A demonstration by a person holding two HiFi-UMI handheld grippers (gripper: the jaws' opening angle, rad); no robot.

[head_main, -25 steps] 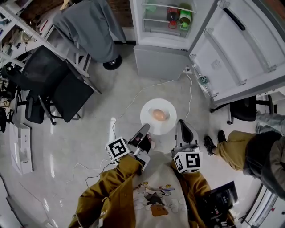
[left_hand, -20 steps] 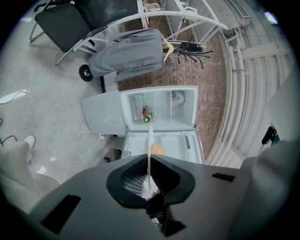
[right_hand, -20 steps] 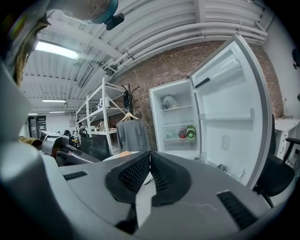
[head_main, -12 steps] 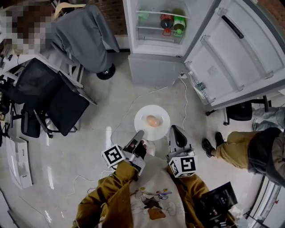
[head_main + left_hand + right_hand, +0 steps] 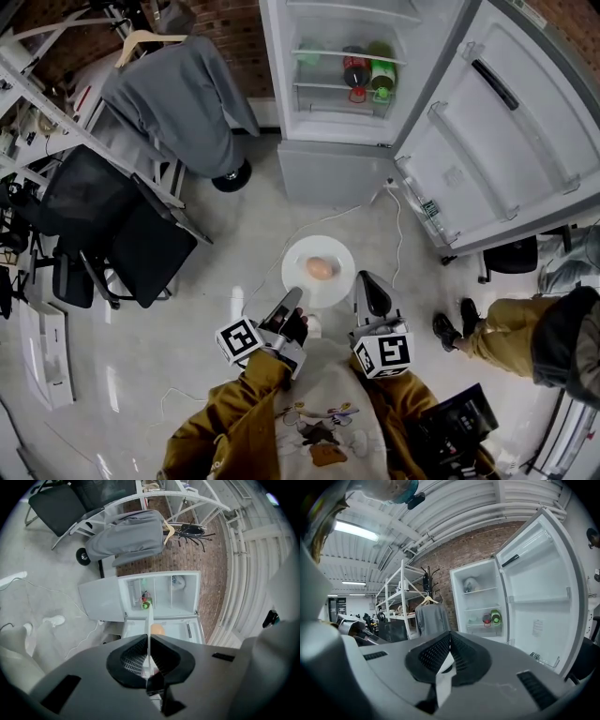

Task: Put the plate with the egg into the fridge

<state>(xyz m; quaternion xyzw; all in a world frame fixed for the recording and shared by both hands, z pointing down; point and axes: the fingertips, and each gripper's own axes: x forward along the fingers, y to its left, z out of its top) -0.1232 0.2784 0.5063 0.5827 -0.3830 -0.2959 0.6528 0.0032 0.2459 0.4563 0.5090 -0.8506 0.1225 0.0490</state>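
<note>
A white plate (image 5: 330, 287) with a brown egg (image 5: 320, 268) on it hangs over the floor in front of the open fridge (image 5: 346, 141). My left gripper (image 5: 292, 299) is shut on the plate's near-left rim. My right gripper (image 5: 364, 282) is shut on its near-right rim. In the left gripper view the plate (image 5: 150, 620) shows edge-on between the jaws of the left gripper (image 5: 149, 645), with the egg (image 5: 157, 629) beside it. In the right gripper view a white strip of plate (image 5: 442, 673) sits between the jaws of the right gripper (image 5: 450, 642), with the fridge (image 5: 480, 603) ahead.
The fridge door (image 5: 511, 131) stands swung open to the right. Red and green bottles (image 5: 367, 73) sit on a fridge shelf. A white cable (image 5: 281, 234) trails over the floor. Black chairs (image 5: 112, 216) and a hung grey jacket (image 5: 178, 89) stand left; a seated person's leg (image 5: 487, 323) is right.
The view has shifted so the fridge shows lower and fuller in the head view. Both grippers still hold the plate, which sits slightly lower and more to the left in the picture.
</note>
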